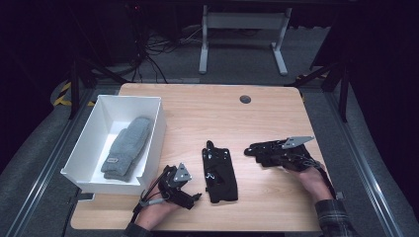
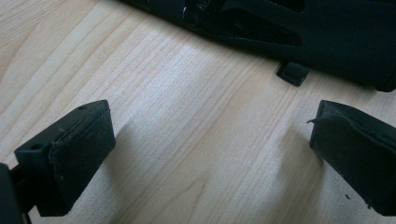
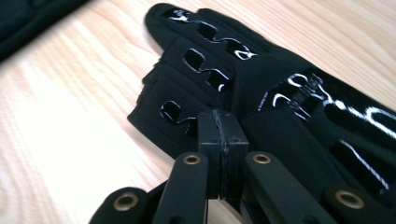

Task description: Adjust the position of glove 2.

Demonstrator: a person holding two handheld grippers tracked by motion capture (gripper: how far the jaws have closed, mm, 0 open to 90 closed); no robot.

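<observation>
Mittens (image 1: 126, 148) in box (image 1: 152, 129), gloves (image 1: 220, 171) right

Two black gloves (image 1: 220, 173) (image 1: 269, 150) flat on the wooden table, near each other.

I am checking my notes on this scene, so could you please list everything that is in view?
table: one, light wood, under everything
box: one, white, open, left side of table
mittens: apparently two, grey, stacked inside the box
middle glove: one, black, flat at table centre
right glove: one, black, at the right gripper's jaws
stand: one, white, on the floor beyond the table
left gripper: black, jaws open above bare wood
right gripper: black, jaws shut
hands: two, holding the grippers
</observation>
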